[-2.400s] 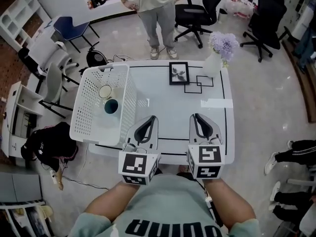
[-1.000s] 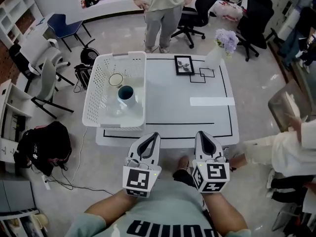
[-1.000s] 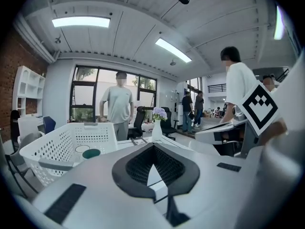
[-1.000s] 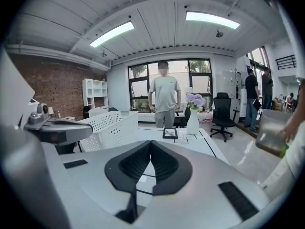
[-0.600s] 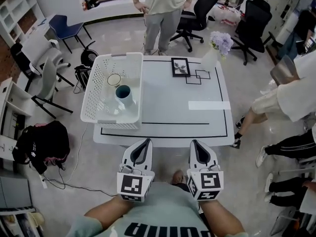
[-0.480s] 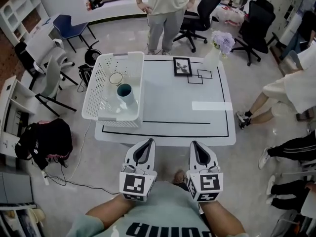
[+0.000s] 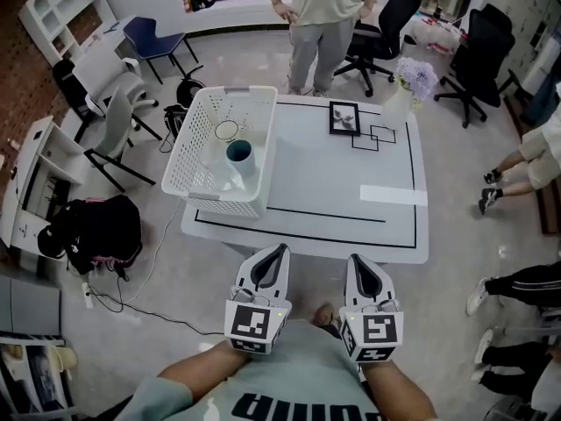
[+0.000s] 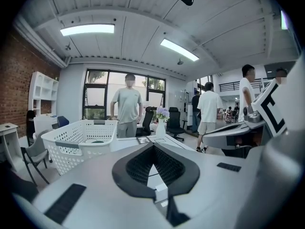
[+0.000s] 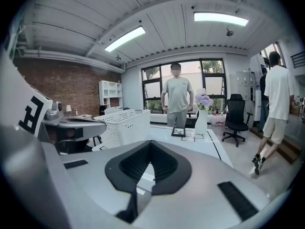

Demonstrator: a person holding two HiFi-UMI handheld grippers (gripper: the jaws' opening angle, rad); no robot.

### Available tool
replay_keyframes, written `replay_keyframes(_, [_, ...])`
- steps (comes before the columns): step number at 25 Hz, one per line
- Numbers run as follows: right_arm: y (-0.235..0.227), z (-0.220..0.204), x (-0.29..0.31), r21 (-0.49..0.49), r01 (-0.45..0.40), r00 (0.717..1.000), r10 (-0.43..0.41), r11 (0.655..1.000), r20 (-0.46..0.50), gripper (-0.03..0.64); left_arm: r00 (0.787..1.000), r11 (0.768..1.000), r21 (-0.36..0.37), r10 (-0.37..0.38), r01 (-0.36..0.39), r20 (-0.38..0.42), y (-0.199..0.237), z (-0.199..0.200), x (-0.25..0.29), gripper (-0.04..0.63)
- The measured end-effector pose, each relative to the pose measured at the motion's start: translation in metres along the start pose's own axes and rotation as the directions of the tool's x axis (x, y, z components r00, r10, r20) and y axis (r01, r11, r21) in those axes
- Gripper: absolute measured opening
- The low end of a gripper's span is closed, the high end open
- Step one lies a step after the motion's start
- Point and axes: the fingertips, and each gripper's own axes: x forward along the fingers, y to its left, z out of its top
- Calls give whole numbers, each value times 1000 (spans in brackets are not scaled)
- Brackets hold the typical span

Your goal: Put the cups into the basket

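Observation:
The white basket (image 7: 203, 167) stands on the left end of the white table (image 7: 324, 182). Inside it a dark teal cup (image 7: 239, 154) stands upright, with a pale cup (image 7: 227, 131) behind it. My left gripper (image 7: 282, 248) and right gripper (image 7: 354, 259) hover side by side over the floor, short of the table's near edge and apart from the basket. Both are shut with nothing between the jaws. The left gripper view shows its closed tips (image 8: 153, 146) with the basket (image 8: 86, 140) ahead to the left. In the right gripper view the closed tips (image 9: 150, 143) point toward the table, basket (image 9: 125, 123) at left.
A framed picture (image 7: 344, 118), a vase of purple flowers (image 7: 412, 82) and a white strip (image 7: 393, 195) are on the table. A person (image 7: 326, 16) stands beyond its far end. Office chairs ring the room, a black bag (image 7: 96, 231) lies on the floor at left, and legs show at right.
Both grippers have drawn back from over the table's front edge to the floor in front of it. The cups stay in the basket. People at the right have walked on.

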Motion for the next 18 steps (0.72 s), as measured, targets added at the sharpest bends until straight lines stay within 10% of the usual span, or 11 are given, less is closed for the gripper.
replay_keyframes(18, [-3,9,3,-12,-8,1000,8,1000,8,14,999,999,22,-38,38,18,-5,4,6,3])
